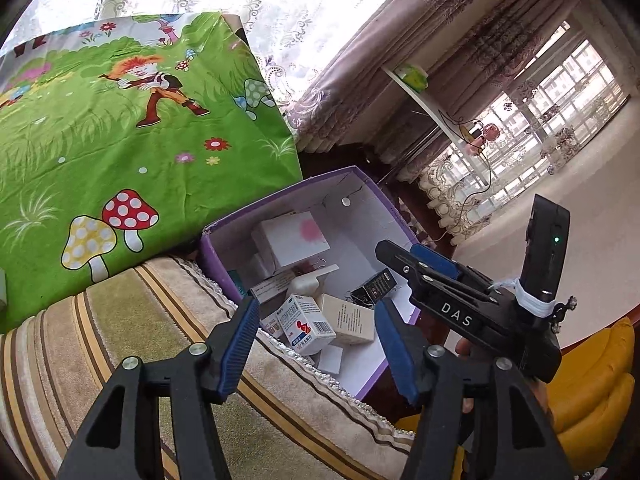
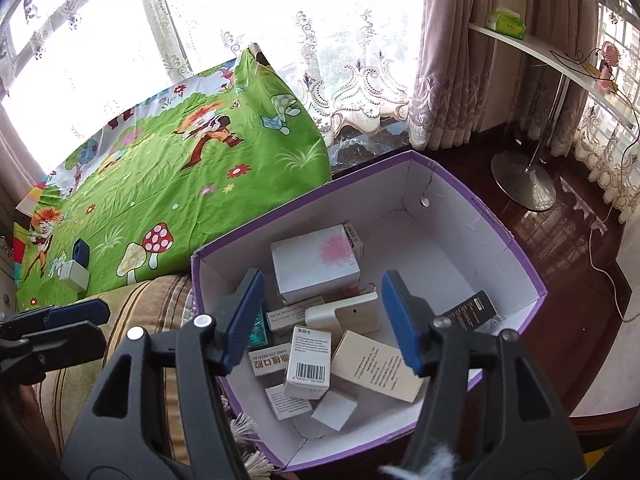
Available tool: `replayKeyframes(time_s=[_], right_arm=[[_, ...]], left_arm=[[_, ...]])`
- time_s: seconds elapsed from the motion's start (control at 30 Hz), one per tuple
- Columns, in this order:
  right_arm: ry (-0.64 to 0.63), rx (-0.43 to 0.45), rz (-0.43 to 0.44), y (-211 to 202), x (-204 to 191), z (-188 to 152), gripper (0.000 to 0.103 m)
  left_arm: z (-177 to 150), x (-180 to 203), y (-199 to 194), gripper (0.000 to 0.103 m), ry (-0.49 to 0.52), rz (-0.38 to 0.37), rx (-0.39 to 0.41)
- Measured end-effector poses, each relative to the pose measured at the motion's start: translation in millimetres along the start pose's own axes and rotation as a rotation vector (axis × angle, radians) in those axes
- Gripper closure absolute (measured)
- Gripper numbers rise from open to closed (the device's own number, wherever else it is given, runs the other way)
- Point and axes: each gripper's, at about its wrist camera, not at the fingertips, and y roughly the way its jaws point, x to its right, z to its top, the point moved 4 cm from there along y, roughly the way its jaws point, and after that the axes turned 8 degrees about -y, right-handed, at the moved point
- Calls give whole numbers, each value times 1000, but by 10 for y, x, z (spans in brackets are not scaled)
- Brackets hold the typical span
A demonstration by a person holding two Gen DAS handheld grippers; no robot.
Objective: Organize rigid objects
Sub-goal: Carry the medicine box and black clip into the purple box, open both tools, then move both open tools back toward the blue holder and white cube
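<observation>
Right gripper (image 2: pixel 322 320) hangs spread and empty over the purple box (image 2: pixel 536 280), where small cartons (image 2: pixel 308 362) already lie jumbled. Left gripper (image 1: pixel 316 344), also spread, hovers nearby. Two items (image 2: pixel 78 268) remain on the green sheet (image 2: pixel 160 184); approaching them squarely should help.

Green cartoon-print cloth with mushrooms and a red-haired figure (image 2: pixel 168 184) covers a raised surface by the window. Beige brown-striped woven cover (image 1: pixel 120 344) lies below it. White embroidered lace curtain (image 2: pixel 320 52) and mauve patterned drapes (image 2: pixel 452 60) hang behind. White curved shelf (image 2: pixel 560 64) carries a green tissue pack (image 2: pixel 505 22). Dark glossy wood floor (image 2: pixel 568 248).
</observation>
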Motion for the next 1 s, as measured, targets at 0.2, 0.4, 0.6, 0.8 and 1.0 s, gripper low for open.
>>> replayKeyframes(time_s=[0.2,0.4,0.6,0.8,1.0], right_arm=[[-34,0,16,-15,-133,0,36],[-74,-1,32,-15,-293,2,36],[-96,-8,49,-8,-409,-5,36],[-113,-10,71,-7,-515,-7,36],[-160,-8,82,-8,-664,-13,36]], left_arm=[[28,-95,-184,42,38,129,96],[90,-236,-404,42,26,206,193],[127,-349,-474,42,-8,234,222],[151,-484,-487,42,-46,277,214],[236,-873,-576,42,-164,336,205]])
